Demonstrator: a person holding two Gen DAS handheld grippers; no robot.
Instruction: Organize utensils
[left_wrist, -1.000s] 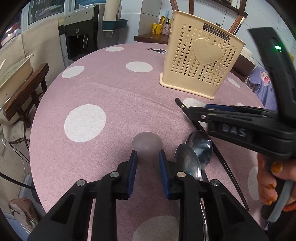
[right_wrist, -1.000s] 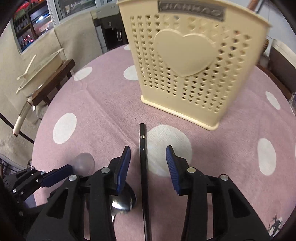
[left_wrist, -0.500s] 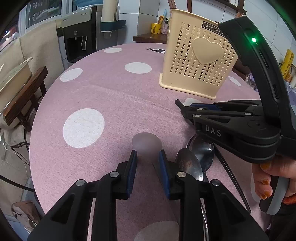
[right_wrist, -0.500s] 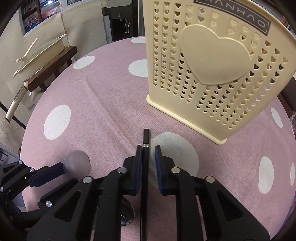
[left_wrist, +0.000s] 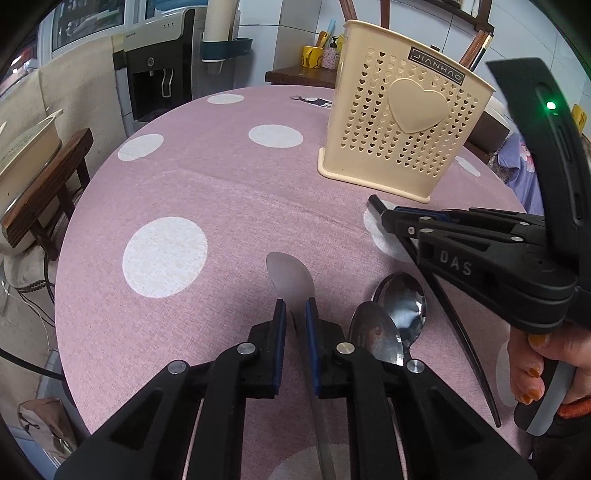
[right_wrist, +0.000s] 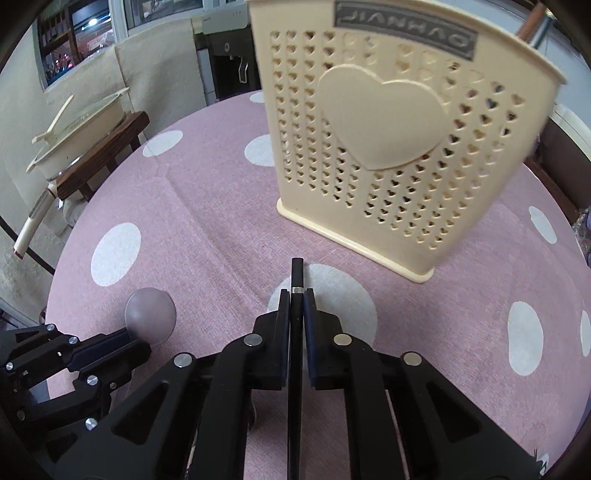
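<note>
My left gripper (left_wrist: 294, 314) is shut on a frosted translucent spoon (left_wrist: 290, 277), its bowl sticking out past the fingertips; the spoon also shows in the right wrist view (right_wrist: 150, 315). Two steel spoons (left_wrist: 399, 302) lie on the pink dotted tablecloth just right of it. My right gripper (right_wrist: 296, 297) is shut on a black chopstick (right_wrist: 296, 275), whose tip points at the cream perforated utensil holder (right_wrist: 388, 147). The holder stands upright at the far right in the left wrist view (left_wrist: 399, 122). The right gripper (left_wrist: 406, 221) also shows there.
The round table (left_wrist: 207, 177) drops off at the left edge. A wooden stool with a cream pot (right_wrist: 85, 147) stands left of the table. A water dispenser (left_wrist: 155, 81) and a shelf with cups (left_wrist: 314, 59) stand behind the table.
My left gripper has closed on the frosted spoon and lifted it slightly. My right gripper has shut on the black chopstick and moved toward the holder.
</note>
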